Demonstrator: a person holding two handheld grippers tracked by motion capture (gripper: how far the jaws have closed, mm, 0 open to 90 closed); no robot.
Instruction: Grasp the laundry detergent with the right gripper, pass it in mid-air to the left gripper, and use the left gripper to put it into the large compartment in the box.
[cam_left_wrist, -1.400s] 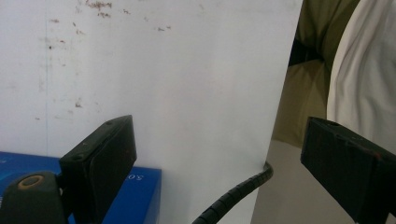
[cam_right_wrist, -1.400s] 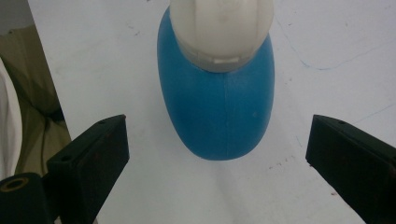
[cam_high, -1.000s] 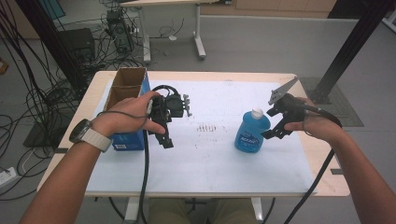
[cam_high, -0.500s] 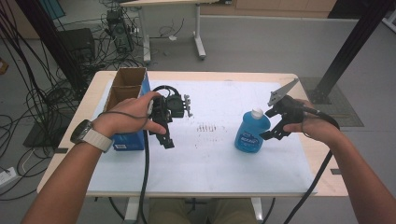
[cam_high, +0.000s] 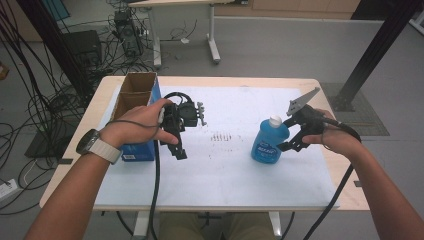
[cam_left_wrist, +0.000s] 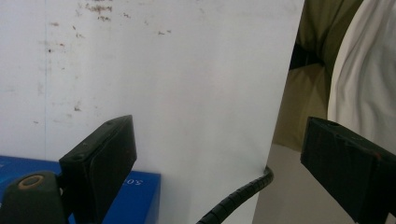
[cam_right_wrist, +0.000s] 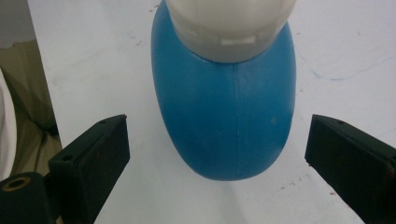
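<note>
right gripper view looks along the right gripper (cam_right_wrist: 217, 154), whose two black jaws stand wide apart with nothing pressed between them. just ahead, in line with the gap, stands the blue bottle (cam_right_wrist: 224, 112), upright with its white cap (cam_right_wrist: 231, 25) toward the camera; its body sits between the lines of the jaws but is not touched by either one. in the high view the right gripper (cam_high: 292, 142) is just beside the bottle (cam_high: 267, 145) on its right, tilted down toward it, the right hand (cam_high: 337, 137) behind and the forearm coming in from the lower right. the bottle's long axis runs straight up from the white sheet (cam_high: 240, 165), so a grasp likely means closing across its body. the left gripper (cam_high: 179, 150) is well apart, near the cardboard box (cam_high: 132, 95), its jaws spread and empty, pointing down toward the sheet. the right hand is clearly the nearer one.
</note>
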